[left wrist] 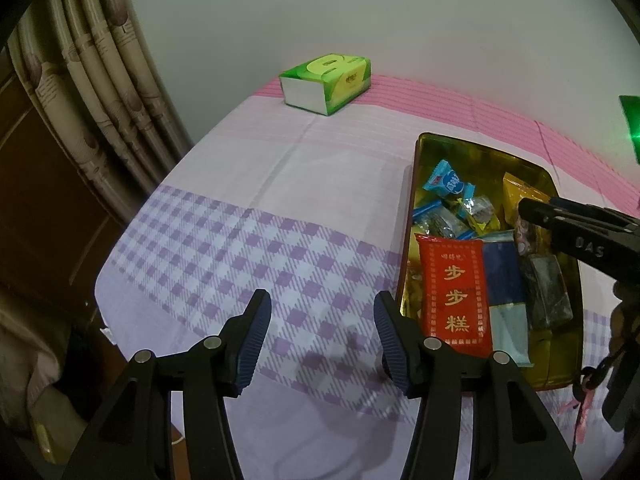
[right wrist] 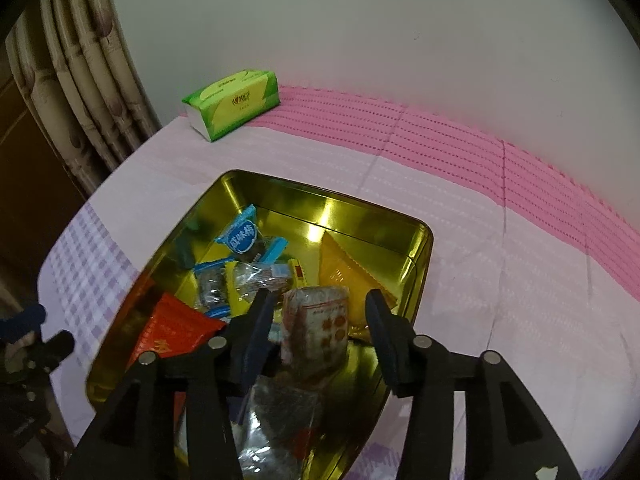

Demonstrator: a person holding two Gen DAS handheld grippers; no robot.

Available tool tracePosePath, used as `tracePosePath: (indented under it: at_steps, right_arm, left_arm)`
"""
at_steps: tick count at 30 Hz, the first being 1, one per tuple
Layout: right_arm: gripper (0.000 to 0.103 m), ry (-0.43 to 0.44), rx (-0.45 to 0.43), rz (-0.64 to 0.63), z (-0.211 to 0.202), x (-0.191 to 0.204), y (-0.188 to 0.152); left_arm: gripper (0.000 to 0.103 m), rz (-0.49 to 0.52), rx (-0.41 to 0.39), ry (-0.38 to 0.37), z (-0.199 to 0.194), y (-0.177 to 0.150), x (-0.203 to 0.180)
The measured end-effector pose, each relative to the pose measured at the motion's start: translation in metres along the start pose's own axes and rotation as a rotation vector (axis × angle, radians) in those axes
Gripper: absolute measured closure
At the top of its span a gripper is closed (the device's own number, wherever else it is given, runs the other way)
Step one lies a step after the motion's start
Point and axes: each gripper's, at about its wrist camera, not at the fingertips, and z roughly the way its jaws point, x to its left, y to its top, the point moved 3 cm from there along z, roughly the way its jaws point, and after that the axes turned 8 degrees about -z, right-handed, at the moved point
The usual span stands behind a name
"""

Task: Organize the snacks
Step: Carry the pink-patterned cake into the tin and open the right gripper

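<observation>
A gold tin box point(left wrist: 416, 184) point(right wrist: 420, 268) stands on the table and holds several wrapped snacks: a red packet point(left wrist: 456, 292) point(right wrist: 176, 330), blue candies point(left wrist: 446, 180) point(right wrist: 244, 238), an orange packet point(right wrist: 344, 268) and dark packets point(left wrist: 548, 292). My right gripper point(right wrist: 320, 312) hangs open over the tin, and a pink-orange wrapped snack point(right wrist: 320, 320) lies loose between its fingers. It enters the left wrist view from the right point(left wrist: 532, 208). My left gripper point(left wrist: 322, 308) is open and empty over the cloth, left of the tin.
A green tissue pack point(left wrist: 326, 82) point(right wrist: 232, 104) sits at the table's far end by the wall. A checked and pink-striped cloth point(left wrist: 224, 216) covers the table. Curtains point(left wrist: 92, 80) hang at the left, past the table edge.
</observation>
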Motion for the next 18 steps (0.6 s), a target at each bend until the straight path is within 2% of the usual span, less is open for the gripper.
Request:
tracePosePath:
  at_steps: [5,9,18]
  right_arm:
    - [0.036,0.014,-0.033,0.053,-0.025,0.000,-0.004]
    - [0.017,0.000,-0.043,0.096,-0.047,0.003,-0.016]
    - [0.007,-0.051,-0.010,0.104,-0.070,0.017,-0.051]
  left_arm:
    - [0.048,0.012,0.004,-0.004,0.001,0.000,-0.002]
    - [0.048,0.024,0.006,-0.007,0.000,0.000,-0.004]
    - [0.048,0.051,0.004,-0.011,-0.001,-0.002,-0.007]
